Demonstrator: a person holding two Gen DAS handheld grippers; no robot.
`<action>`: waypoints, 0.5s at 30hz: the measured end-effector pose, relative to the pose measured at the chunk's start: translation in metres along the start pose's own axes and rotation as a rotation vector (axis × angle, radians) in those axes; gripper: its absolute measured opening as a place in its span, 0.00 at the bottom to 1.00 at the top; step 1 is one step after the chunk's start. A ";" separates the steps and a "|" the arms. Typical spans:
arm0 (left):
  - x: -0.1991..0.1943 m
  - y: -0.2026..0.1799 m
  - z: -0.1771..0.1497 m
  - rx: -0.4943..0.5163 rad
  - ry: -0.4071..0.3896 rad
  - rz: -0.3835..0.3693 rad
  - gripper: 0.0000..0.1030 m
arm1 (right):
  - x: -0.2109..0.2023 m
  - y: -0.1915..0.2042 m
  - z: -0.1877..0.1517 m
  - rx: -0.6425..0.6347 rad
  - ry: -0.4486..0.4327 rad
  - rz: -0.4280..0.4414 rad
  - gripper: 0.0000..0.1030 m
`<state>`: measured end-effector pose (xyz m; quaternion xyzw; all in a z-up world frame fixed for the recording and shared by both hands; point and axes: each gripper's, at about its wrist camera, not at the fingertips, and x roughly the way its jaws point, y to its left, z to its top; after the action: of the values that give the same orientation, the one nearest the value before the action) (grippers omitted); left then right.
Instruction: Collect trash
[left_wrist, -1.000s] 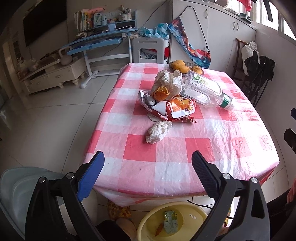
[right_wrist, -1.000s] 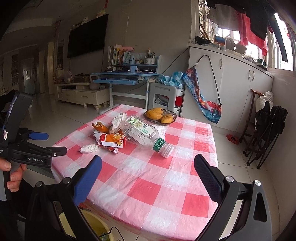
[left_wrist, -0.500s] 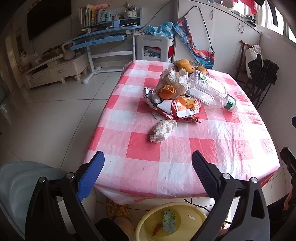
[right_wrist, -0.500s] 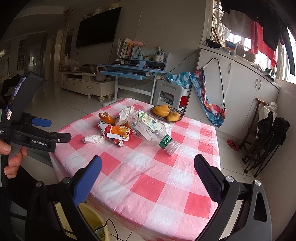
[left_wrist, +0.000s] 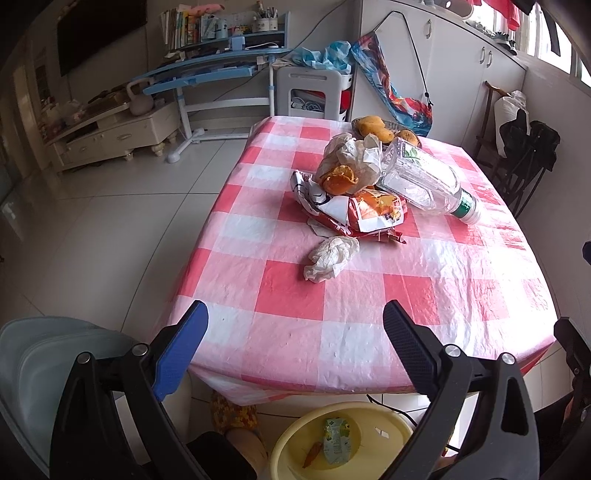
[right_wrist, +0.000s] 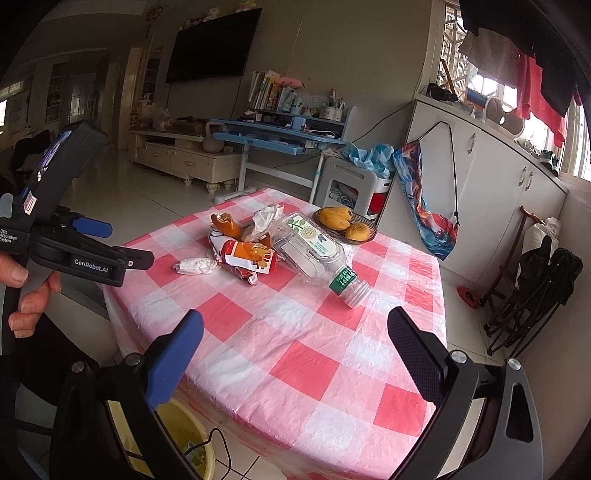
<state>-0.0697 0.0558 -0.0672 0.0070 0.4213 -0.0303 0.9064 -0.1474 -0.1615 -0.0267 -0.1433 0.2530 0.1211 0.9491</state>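
Note:
On the red-and-white checked table (left_wrist: 369, 295) (right_wrist: 314, 350) lies a pile of trash: a crumpled white tissue (left_wrist: 330, 257) (right_wrist: 195, 266), an orange snack wrapper (left_wrist: 354, 214) (right_wrist: 251, 256), orange peel in crumpled paper (left_wrist: 347, 166) (right_wrist: 240, 225), and a clear plastic bottle (left_wrist: 421, 181) (right_wrist: 314, 251) on its side. My left gripper (left_wrist: 295, 332) is open at the near table edge, short of the tissue. My right gripper (right_wrist: 295, 339) is open over the near corner, empty. A yellow basin (left_wrist: 343, 443) (right_wrist: 184, 435) on the floor holds a small packet.
A bowl of mangoes (left_wrist: 380, 127) (right_wrist: 345, 223) sits at the table's far end. A grey chair (left_wrist: 44, 369) stands at lower left. A blue desk (left_wrist: 207, 74), white stool (left_wrist: 314, 92), cabinets (right_wrist: 498, 203) and a folded black cart (right_wrist: 535, 295) surround the table. A hand (right_wrist: 26, 291) holds the left gripper.
Both grippers have tilted and drifted slightly nearer the table; the trash pile sits a little closer in view. Nothing was grasped or moved on the table.

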 end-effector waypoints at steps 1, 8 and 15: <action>0.000 0.000 0.000 0.000 0.000 0.000 0.90 | 0.000 0.001 0.000 -0.006 0.002 0.002 0.93; 0.000 0.000 0.000 -0.001 0.000 0.000 0.90 | 0.002 0.009 -0.002 -0.041 0.012 0.010 0.93; 0.003 -0.001 -0.001 0.001 0.006 0.000 0.90 | 0.003 0.013 -0.004 -0.065 0.022 0.014 0.93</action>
<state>-0.0692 0.0547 -0.0699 0.0072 0.4239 -0.0306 0.9052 -0.1508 -0.1498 -0.0339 -0.1736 0.2604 0.1343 0.9402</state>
